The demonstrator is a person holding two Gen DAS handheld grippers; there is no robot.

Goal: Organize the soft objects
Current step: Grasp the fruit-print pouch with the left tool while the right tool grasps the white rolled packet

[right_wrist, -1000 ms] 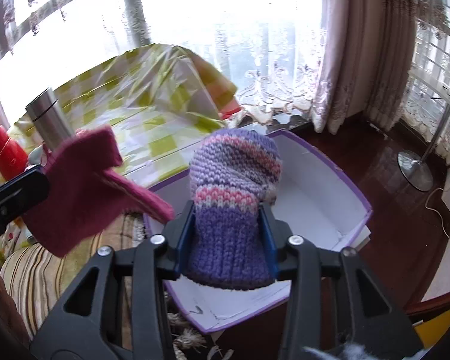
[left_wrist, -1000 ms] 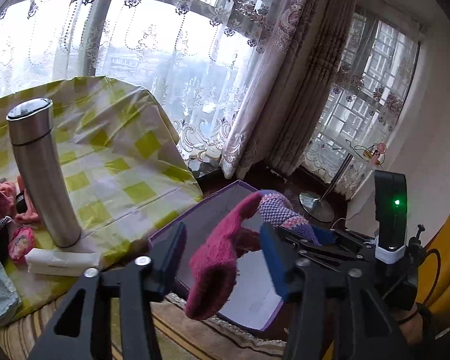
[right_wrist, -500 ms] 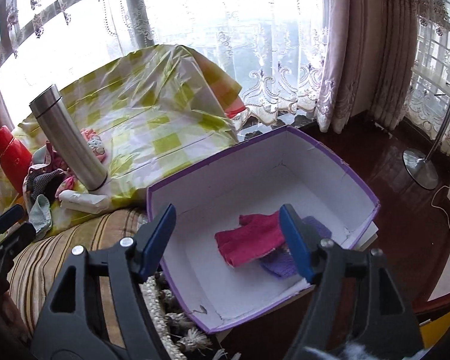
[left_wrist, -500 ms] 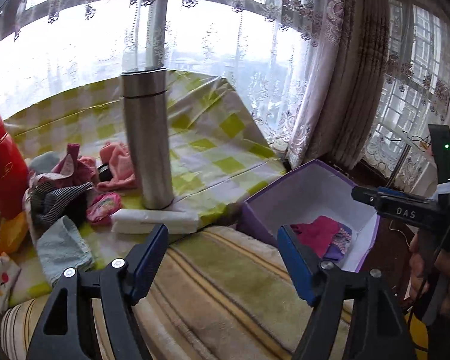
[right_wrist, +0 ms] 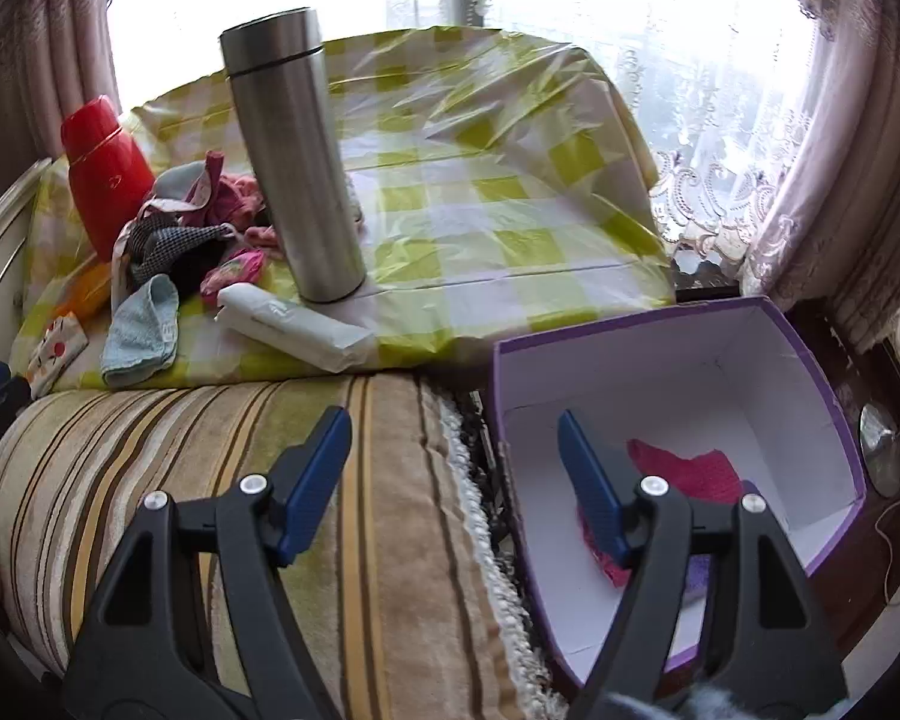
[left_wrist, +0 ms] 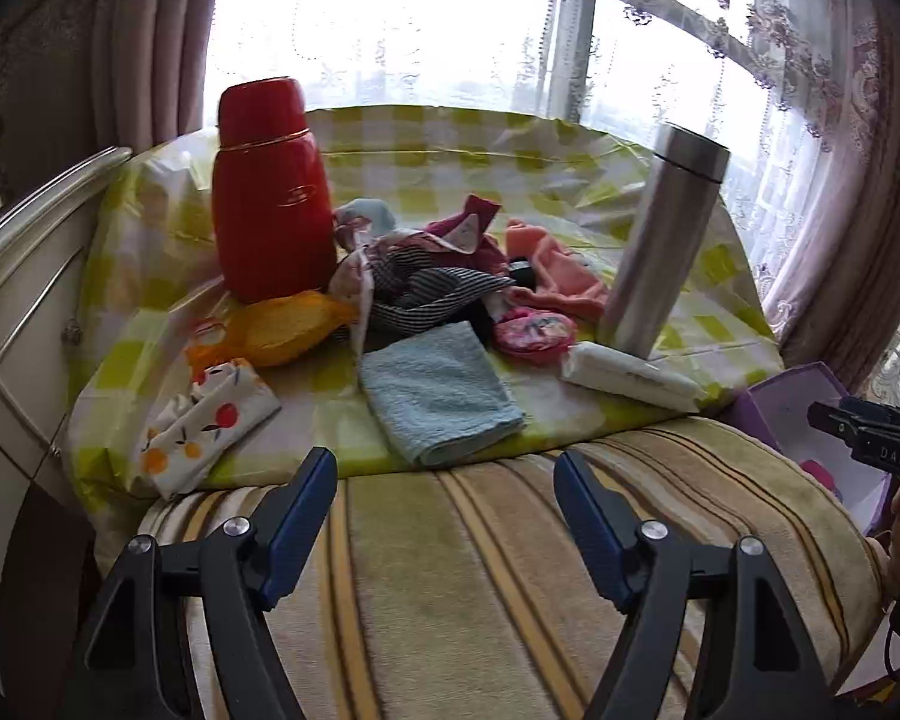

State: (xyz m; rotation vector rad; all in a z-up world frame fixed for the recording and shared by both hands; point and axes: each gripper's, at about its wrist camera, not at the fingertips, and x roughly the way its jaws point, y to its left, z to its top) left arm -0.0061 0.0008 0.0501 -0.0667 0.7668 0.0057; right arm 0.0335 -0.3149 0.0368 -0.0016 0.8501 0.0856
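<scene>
Jaws of the left gripper stand spread and empty over the striped cushion; the right gripper is likewise spread with nothing between its pads, one finger over the cushion, the other over the purple box.

In that box lies a magenta knit piece, with a bit of purple knit just showing beside it behind the finger.

Beyond the cushion's edge, on the green checked cloth, the remaining soft things wait: a folded blue towel nearest, a fruit-print cloth to its left, a white wrapped packet to its right, a small pink pouch, then a tangled heap of striped, pink and dark garments.

At the back stand a red flask and a steel flask.

The risks, as I judge them: the steel flask is tall and narrow and touches or nearly touches the packet and the pink garment, so tugging either could tip it. The heap is intertwined, so pinching one piece may drag others off the cloth. The towel could unfold if gripped by a single layer.
</scene>
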